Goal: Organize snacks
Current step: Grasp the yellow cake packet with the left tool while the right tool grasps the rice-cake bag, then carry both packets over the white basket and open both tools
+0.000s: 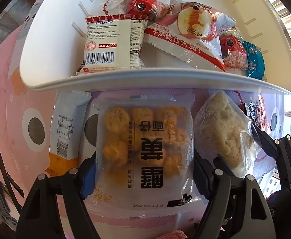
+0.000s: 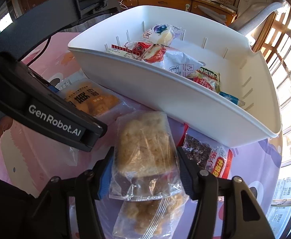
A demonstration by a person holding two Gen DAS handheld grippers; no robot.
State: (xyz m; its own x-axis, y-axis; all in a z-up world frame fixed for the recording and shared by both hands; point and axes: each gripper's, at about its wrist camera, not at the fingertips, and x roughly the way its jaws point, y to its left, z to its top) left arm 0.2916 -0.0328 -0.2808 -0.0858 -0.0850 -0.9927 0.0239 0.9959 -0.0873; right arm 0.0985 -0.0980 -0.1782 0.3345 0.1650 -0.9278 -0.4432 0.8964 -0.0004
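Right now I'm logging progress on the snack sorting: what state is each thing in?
white bin: upright on the table, partly filled with snacks.
orange puff packet: flat on the table, outside the bin, left gripper closed on its sides.
rice crisp packet: on the table, outside the bin, right gripper closed on its sides.
dark grain packet: flat beside the bin, untouched.

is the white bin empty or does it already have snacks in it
Partly filled. The white bin holds several wrapped snacks, including a red-wrapped cake, with bare floor showing at its far side.
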